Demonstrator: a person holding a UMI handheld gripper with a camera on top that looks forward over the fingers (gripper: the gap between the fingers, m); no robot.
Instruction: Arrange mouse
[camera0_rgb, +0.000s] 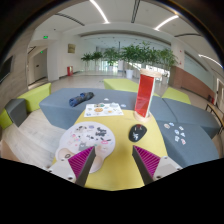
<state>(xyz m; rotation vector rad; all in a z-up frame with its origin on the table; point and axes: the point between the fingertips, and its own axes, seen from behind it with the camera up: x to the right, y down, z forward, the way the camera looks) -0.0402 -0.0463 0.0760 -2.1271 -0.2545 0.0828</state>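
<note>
Item: black mouse (138, 131). Location: on the yellow central panel of the worktop (118, 160), just ahead of the tool's right finger and slightly to the right of the gap between the fingers. Not touched by either finger. Orientation: long axis runs roughly near to far, tilted a little to the left at the far end; which end is the front cannot be told.

Item: tool (116, 160). State: fingers spread wide, nothing held between them; magenta pads (148, 158) face inward. The left finger overlies a round white patterned mat (82, 138); the right finger lies over bare yellow surface.

Item: round white patterned mat. Location: near left part of the worktop, left of the mouse, well apart from it.

Item: white printed sheet (104, 108). Location: far side of the worktop, beyond the mat.

Item: dark flat object (81, 98). Location: far left, on a grey panel; identity unclear.

Item: red and white upright box (145, 95). Location: far right of centre, beyond the mouse, standing on end.

Item: small white scattered pieces (176, 130). Location: grey panel to the right of the mouse.

Item: green potted plants (130, 52). Location: background hall, well beyond the worktop.
</note>
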